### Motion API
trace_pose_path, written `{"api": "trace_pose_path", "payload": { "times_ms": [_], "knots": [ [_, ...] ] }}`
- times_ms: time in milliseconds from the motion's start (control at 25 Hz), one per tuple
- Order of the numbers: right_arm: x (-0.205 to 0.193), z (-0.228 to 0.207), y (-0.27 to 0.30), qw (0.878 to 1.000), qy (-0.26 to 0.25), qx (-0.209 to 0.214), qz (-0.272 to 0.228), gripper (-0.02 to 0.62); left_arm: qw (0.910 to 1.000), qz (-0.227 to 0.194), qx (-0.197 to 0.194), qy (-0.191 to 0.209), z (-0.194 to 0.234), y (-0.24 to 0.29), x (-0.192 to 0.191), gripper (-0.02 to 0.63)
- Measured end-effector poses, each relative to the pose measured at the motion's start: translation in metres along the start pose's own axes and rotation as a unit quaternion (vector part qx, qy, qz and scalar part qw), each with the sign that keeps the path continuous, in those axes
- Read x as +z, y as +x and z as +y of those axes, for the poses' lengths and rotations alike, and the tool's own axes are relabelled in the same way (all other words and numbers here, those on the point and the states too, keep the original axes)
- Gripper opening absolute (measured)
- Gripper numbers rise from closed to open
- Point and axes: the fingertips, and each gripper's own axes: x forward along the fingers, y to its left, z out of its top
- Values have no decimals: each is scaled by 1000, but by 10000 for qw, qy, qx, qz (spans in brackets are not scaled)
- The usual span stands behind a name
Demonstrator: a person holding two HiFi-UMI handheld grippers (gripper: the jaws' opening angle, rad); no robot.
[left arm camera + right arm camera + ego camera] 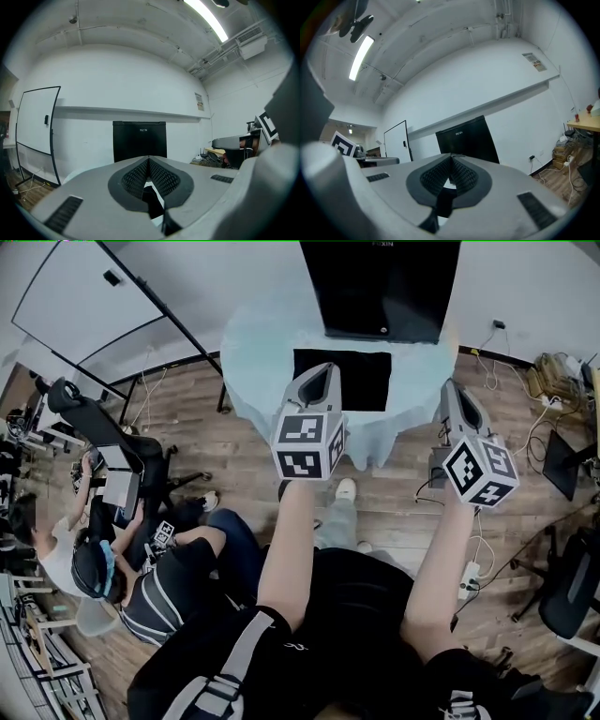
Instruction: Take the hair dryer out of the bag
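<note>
A flat black bag (pixel 342 379) lies on a round table draped in pale blue cloth (pixel 253 343), ahead of me in the head view. No hair dryer shows in any view. My left gripper (pixel 325 371) is held out level toward the table's near edge, jaws shut and empty. My right gripper (pixel 450 386) is level beside it on the right, also shut on nothing. In the left gripper view the closed jaws (pixel 149 159) point at a black screen (pixel 139 140). The right gripper view shows its closed jaws (pixel 451 156) below the same screen (pixel 466 140).
A large black screen (pixel 384 287) stands behind the table. A whiteboard on a stand (pixel 89 296) is at the far left. People (pixel 103 559) sit by an office chair (pixel 94 423) at the left. Cables and a power strip (pixel 469 577) lie on the wooden floor at the right.
</note>
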Motion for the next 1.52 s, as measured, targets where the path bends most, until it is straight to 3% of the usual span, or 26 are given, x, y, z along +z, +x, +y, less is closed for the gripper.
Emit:
{"api": "trace_pose_path", "payload": {
  "times_ms": [440, 720, 1120, 1240, 1520],
  "knots": [
    [-47, -21, 66, 9974, 109, 135, 703, 3, 9972, 634, -302, 256, 4, 72, -43, 5],
    [-85, -28, 115, 9934, 333, 153, 1086, 3, 9826, 1269, -564, 1233, 12, 113, -87, 5],
    [-123, -48, 162, 9880, 496, -55, 1464, 3, 9730, 1724, -892, 1252, 32, 158, -134, 29],
    [-129, -49, 180, 9867, 522, -82, 1537, 3, 9633, 1941, -1153, 1450, 37, 172, -149, 99],
    [-152, -54, 217, 9821, 610, -247, 1768, 3, 9283, 2488, -1862, 2043, 41, 200, -191, 179]
  ]
}}
